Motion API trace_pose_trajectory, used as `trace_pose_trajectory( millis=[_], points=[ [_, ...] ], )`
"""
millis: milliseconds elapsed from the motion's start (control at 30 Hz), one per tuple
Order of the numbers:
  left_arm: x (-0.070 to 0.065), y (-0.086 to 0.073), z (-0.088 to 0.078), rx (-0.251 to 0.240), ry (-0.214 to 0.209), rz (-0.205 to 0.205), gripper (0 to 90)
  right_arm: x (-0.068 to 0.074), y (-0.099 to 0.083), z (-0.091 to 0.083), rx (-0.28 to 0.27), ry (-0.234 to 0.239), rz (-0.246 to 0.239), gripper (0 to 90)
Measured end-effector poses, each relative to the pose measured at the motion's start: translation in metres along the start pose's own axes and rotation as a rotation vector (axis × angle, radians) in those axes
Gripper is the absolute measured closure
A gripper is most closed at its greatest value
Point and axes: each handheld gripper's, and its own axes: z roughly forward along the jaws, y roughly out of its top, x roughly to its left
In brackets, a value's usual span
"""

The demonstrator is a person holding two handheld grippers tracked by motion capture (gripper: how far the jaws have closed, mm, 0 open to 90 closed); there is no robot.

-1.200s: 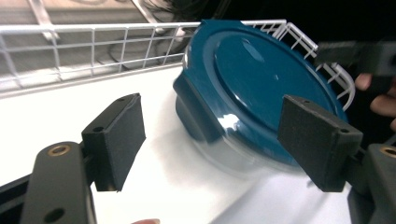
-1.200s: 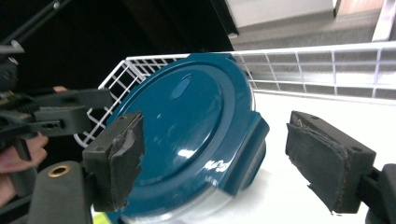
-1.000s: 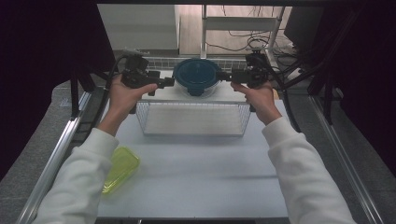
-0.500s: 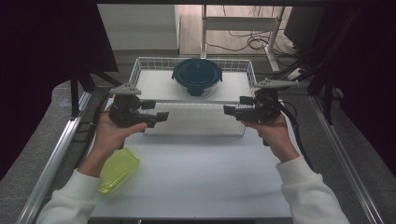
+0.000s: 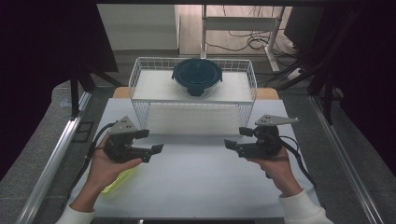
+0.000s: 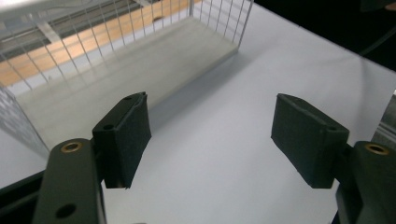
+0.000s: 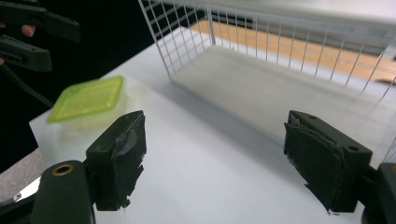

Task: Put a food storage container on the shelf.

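Note:
A round dark-blue lidded container (image 5: 197,74) sits on top of a white wire rack (image 5: 140,79) at the back of the table. My left gripper (image 5: 152,141) hovers open over the white mat in front of the rack's left end, with nothing between its pads (image 6: 126,140). Its jaws have just opened a little wider. My right gripper (image 5: 235,138) faces it from the right, also open and empty, with only bare mat between its pads (image 7: 119,156). Both point inward, well short of the container.
A lime-green lidded box (image 5: 116,182) lies on the mat (image 5: 201,172) under my left hand and appears at left in the right gripper view (image 7: 88,99). The rack's open underside (image 7: 280,79) faces both grippers. Metal rails (image 5: 51,163) run along both table sides.
Both hands have pulled back from either side of the blue container on the rack top, toward me and downward. The container stays on the rack.

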Motion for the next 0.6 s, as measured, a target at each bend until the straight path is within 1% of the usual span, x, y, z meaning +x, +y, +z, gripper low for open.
trace_pose_trajectory(
  millis=[33, 67, 100, 133, 167, 200, 233, 333, 367, 400, 500, 567, 600],
  points=[
    [0.000, -0.004, 0.000, 0.002, 0.004, -0.001, 27.4, 0.001, -0.009, 0.002, 0.019, 0.000, 0.007, 21.8],
    [0.000, -0.013, -0.001, -0.010, 0.002, -0.020, 27.1, 0.002, -0.013, 0.003, 0.029, -0.002, 0.003, 21.9],
    [0.000, -0.017, -0.002, -0.013, 0.003, -0.027, 26.9, 0.002, -0.017, 0.005, 0.039, -0.003, -0.003, 22.4],
    [0.000, -0.017, -0.002, -0.013, 0.003, -0.027, 26.9, 0.003, -0.019, 0.006, 0.054, -0.004, -0.009, 22.6],
    [0.002, -0.026, -0.002, 0.002, 0.000, -0.039, 26.9, 0.005, -0.023, 0.008, 0.069, -0.002, -0.014, 22.8],
    [0.003, -0.030, -0.002, 0.013, 0.002, -0.043, 26.8, 0.006, -0.027, 0.010, 0.079, -0.002, -0.018, 22.9],
    [0.003, -0.030, -0.002, 0.013, 0.002, -0.043, 26.6, 0.006, -0.027, 0.010, 0.079, -0.002, -0.018, 22.9],
    [0.007, -0.041, -0.001, 0.024, 0.002, -0.070, 26.8, 0.009, -0.040, 0.017, 0.115, 0.007, -0.014, 23.0],
    [0.007, -0.046, 0.001, 0.037, 0.007, -0.076, 26.7, 0.012, -0.046, 0.021, 0.133, -0.015, -0.040, 23.0],
    [0.007, -0.046, 0.001, 0.037, 0.007, -0.076, 26.8, 0.012, -0.047, 0.022, 0.138, -0.015, -0.042, 23.0],
    [0.007, -0.052, 0.003, 0.067, 0.020, -0.067, 26.6, 0.014, -0.051, 0.023, 0.143, -0.007, -0.034, 23.1],
    [0.007, -0.054, 0.004, 0.074, 0.019, -0.076, 26.6, 0.014, -0.055, 0.023, 0.147, -0.006, -0.026, 23.1],
    [0.008, -0.055, 0.005, 0.081, 0.013, -0.091, 26.6, 0.014, -0.057, 0.023, 0.150, -0.006, -0.024, 23.1]
  ],
)
